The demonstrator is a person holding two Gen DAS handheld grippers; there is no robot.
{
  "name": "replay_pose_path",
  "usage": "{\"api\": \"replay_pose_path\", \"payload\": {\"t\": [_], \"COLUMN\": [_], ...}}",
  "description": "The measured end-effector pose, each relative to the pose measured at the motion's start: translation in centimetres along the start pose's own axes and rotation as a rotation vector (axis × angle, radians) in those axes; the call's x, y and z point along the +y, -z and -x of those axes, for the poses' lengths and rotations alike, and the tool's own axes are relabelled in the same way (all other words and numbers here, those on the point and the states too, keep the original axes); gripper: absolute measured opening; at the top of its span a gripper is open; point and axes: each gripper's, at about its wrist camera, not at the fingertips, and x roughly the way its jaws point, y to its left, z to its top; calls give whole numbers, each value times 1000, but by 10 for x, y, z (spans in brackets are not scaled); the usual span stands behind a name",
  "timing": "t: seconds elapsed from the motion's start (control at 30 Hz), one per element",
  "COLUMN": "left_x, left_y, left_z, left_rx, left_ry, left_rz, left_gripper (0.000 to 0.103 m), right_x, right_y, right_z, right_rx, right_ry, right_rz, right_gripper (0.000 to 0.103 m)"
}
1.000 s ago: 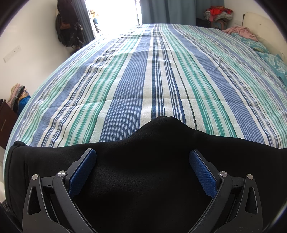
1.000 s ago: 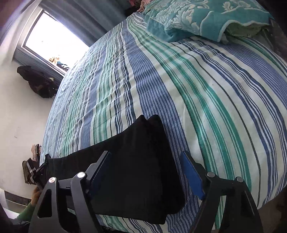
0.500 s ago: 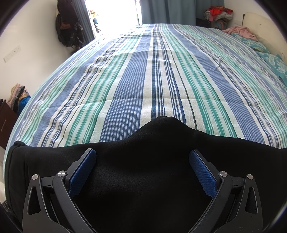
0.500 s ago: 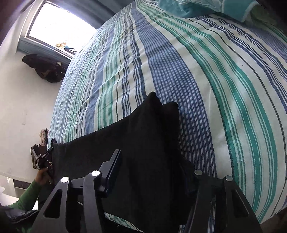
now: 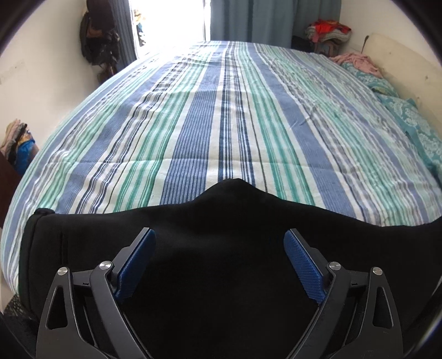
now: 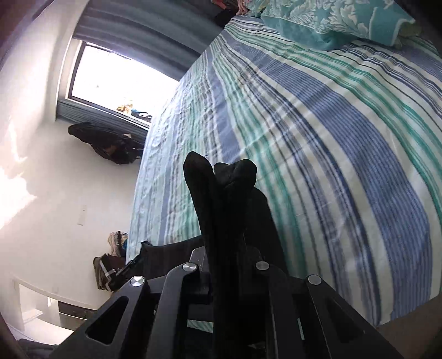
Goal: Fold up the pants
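Since one second ago the right gripper (image 6: 225, 265) has pressed its jaws together on the black pants (image 6: 221, 193) and lifted that bunched end. Left gripper (image 5: 219, 245) has not moved, jaws spread over the pants lying on the striped bed (image 5: 226, 116). Teal pillows (image 6: 339, 19) lie beyond.

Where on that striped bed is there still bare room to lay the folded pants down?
The striped bedsheet lies bare from the black pants at the near edge to the window end. It is crowded at the teal patterned pillows, the pink cloth, and the near edge under the pants.
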Motion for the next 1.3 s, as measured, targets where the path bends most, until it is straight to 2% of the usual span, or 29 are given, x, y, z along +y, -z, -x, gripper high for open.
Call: {"api": "replay_pose_path", "payload": {"t": [0.13, 0.2, 0.3, 0.37, 0.43, 0.47, 0.57, 0.63, 0.67, 0.7, 0.77, 0.83, 0.9, 0.93, 1.0, 1.07, 1.13, 1.17, 1.2, 1.23, 1.3], "left_x": [29, 49, 82, 100, 114, 120, 124, 125, 125, 126, 122, 106, 79, 63, 28, -5, -29, -37, -41, -43, -41], "left_y": [16, 28, 50, 65, 71, 70, 68, 68, 69, 71, 71, 70, 68, 67, 63, 60, 61, 63, 64, 67, 74], "left_z": [49, 62, 66, 64, 60, 60, 65, 64, 65, 66, 70, 74, 77, 79, 74, 63, 45, 34, 24, 16, 21], "left_rx": [-66, -81, -76, -59, -29, -27, -62, -54, -49, -48, -54, -61, -65, -64, -31, 19, 70, 97, 128, 160, 140], "left_ry": [116, 137, 149, 138, 124, 145, 177, 177, 186, 196, 218, 252, 292, 318, 360, 355, 300, 269, 253, 243, 222], "left_rz": [96, 152, 234, 261, 317, 352, 369, 369, 376, 382, 367, 306, 211, 160, 48, -41, -107, -127, -137, -137, -127], "left_gripper": [97, 97, 97, 97, 97, 97, 97, 97, 97, 97, 97, 97, 93, 90, 71, 66, 64, 53, 17, 7, 7], "right_x": [69, 102, 150, 177, 200, 210, 232, 243, 248, 252, 260, 262, 259, 254, 238, 220, 202, 195, 192, 191, 193], "right_y": [34, 53, 84, 107, 129, 140, 172, 188, 193, 197, 199, 194, 193, 193, 196, 203, 211, 211, 208, 205, 198], "right_z": [-36, -66, -126, -171, -218, -240, -302, -335, -348, -355, -346, -317, -282, -263, -230, -204, -183, -174, -168, -159, -145], "right_rx": [17, 34, 86, 128, 168, 186, 229, 245, 258, 268, 240, 176, 97, 54, -19, -78, -116, -127, -139, -168, -239], "right_ry": [-193, -277, -346, -359, -360, -348, -270, -180, -119, -81, -82, -66, -28, 0, 63, 121, 144, 147, 138, 128, 140], "right_rz": [0, -10, -6, 5, -5, 0, 25, 77, 102, 128, 194, 297, 397, 437, 502, 531, 515, 490, 469, 470, 490], "right_gripper": [12, 12, 12, 12, 12, 12, 13, 26, 44, 56, 58, 65, 78, 79, 79, 79, 79, 79, 79, 79, 79]}}
